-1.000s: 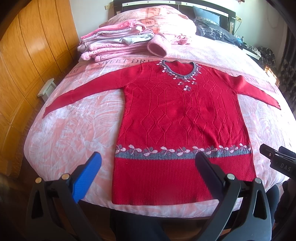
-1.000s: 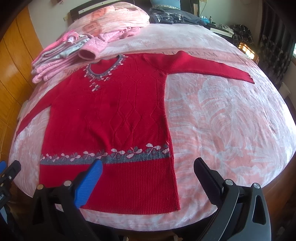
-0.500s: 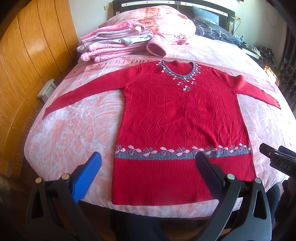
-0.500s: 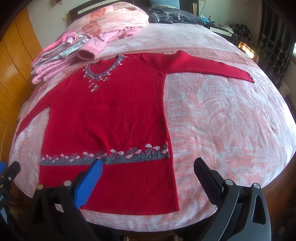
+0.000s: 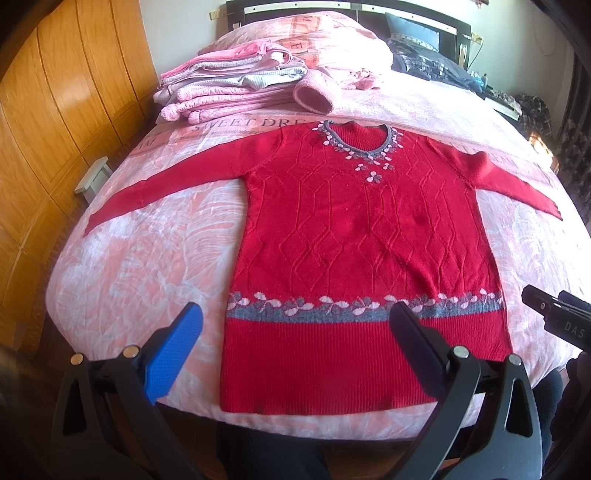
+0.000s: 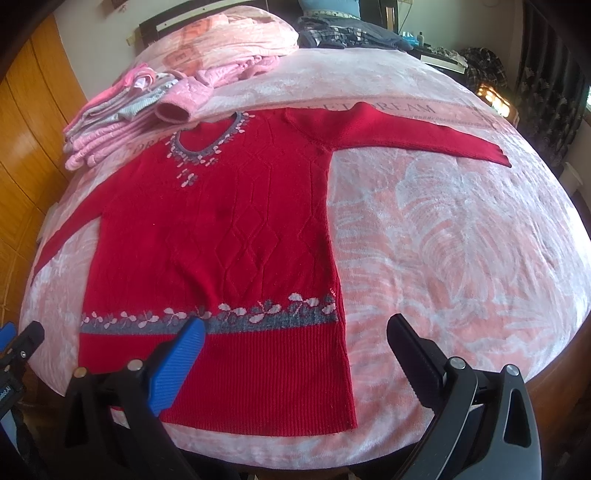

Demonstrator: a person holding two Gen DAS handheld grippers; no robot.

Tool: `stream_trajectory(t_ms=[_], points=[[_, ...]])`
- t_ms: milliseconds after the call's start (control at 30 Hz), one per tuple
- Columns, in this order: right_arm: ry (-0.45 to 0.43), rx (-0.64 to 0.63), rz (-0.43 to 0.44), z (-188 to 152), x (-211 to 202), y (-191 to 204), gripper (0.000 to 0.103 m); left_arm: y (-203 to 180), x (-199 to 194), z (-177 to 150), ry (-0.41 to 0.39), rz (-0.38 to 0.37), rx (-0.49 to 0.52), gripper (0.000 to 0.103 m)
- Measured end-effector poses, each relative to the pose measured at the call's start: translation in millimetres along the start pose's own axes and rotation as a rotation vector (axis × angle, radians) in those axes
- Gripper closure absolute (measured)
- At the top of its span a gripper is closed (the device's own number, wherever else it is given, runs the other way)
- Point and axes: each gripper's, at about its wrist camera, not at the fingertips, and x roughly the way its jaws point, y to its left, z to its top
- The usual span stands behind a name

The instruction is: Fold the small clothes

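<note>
A red knit sweater (image 5: 362, 236) (image 6: 221, 236) lies flat and face up on the pink bed cover, both sleeves spread sideways, with a grey flowered band near its hem. My left gripper (image 5: 295, 332) hovers open above the hem's left half, nothing between its fingers. My right gripper (image 6: 295, 339) hangs open over the hem's right corner, also holding nothing. The right gripper's tip shows at the right edge of the left wrist view.
A stack of folded pink and grey clothes (image 5: 229, 88) (image 6: 122, 118) sits at the far left of the bed (image 5: 140, 266), near pillows. A wooden wardrobe (image 5: 55, 122) runs along the left side. Dark clothes (image 6: 351, 33) lie at the far right.
</note>
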Motion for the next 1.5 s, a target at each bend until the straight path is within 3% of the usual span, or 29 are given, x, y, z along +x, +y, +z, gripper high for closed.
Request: stream_trajectory(t_ms=[167, 333, 500, 700, 800, 933, 1033, 1100, 1167, 1200, 1267, 1400, 1500], points=[[-0.024, 0.039, 0.143, 35, 16, -42, 0.004, -11, 25, 16, -0.011, -0.064, -0.022, 0.003], [-0.012, 0.194, 0.026, 117, 54, -162, 0.004, -33, 64, 63, 0.039, -0.112, -0.076, 0.003], [0.023, 0.357, -0.100, 190, 108, -299, 0.004, -71, 98, 114, 0.017, -0.122, -0.084, 0.003], [0.077, 0.423, -0.197, 234, 160, -396, 0.007, -114, 140, 154, 0.030, -0.116, -0.045, 0.003], [0.091, 0.435, -0.159, 245, 177, -418, 0.012, -124, 158, 163, 0.038, -0.110, -0.046, 0.003], [0.152, 0.427, -0.190, 255, 201, -439, 0.017, -133, 176, 169, 0.044, -0.093, -0.035, 0.003], [0.137, 0.457, -0.157, 257, 205, -452, 0.019, -139, 184, 168, 0.043, -0.082, -0.015, 0.003], [0.124, 0.469, -0.151, 258, 205, -457, 0.030, -142, 188, 167, 0.044, -0.069, 0.001, 0.003], [0.120, 0.460, -0.151, 259, 205, -456, 0.054, -143, 192, 165, 0.054, -0.065, 0.008, 0.003], [0.119, 0.444, -0.154, 260, 204, -453, 0.059, -143, 194, 164, 0.061, -0.066, 0.007, 0.003], [0.108, 0.411, -0.112, 262, 201, -446, 0.089, -143, 194, 163, 0.065, -0.070, 0.004, 0.003], [0.064, 0.352, -0.133, 266, 184, -431, 0.089, -141, 192, 163, 0.055, -0.067, 0.010, 0.003], [0.071, 0.392, -0.141, 258, 174, -442, 0.089, -139, 190, 162, 0.049, -0.065, 0.018, 0.003]])
